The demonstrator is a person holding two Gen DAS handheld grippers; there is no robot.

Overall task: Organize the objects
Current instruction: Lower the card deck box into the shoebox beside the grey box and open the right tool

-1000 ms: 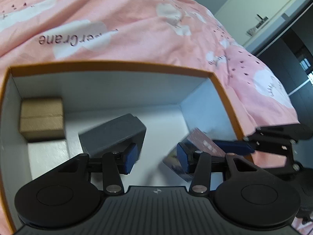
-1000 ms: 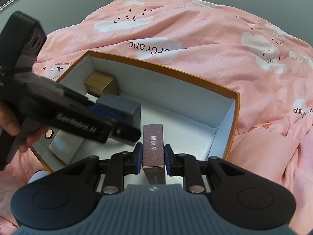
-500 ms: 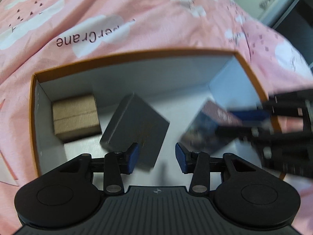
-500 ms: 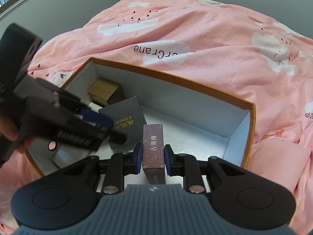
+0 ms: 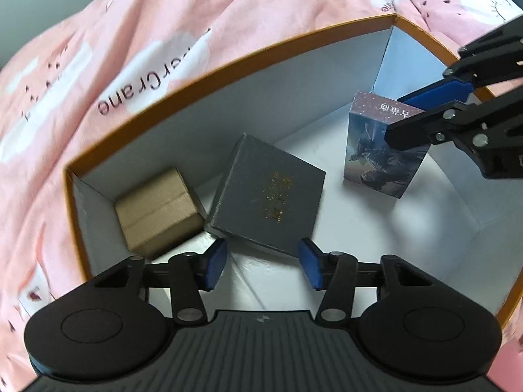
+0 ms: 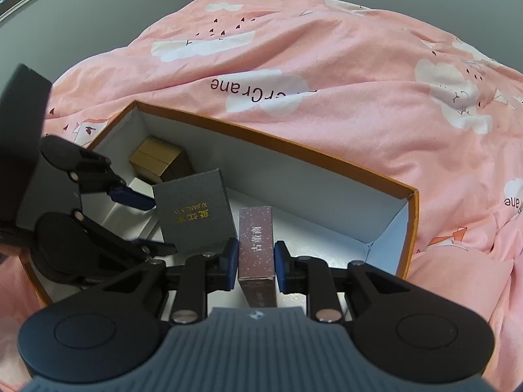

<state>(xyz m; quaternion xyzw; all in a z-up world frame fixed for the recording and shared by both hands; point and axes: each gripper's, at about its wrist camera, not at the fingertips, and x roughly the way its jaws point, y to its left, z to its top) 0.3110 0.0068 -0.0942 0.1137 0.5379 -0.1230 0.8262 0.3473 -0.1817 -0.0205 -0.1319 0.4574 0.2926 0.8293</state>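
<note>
Left wrist view: the left gripper gapes empty above the dark grey square box with gilt lettering, which lies tilted against the small brown cardboard carton inside the orange-rimmed white storage box.

Right wrist view: the right gripper clamps the tall mauve printed card box over the floor. Only the left view shows its illustrated face. Released while leaning, it may topple.

The gold lettering on the grey box is blurred in the left wrist view. The right gripper covers part of the purple card box.
</note>
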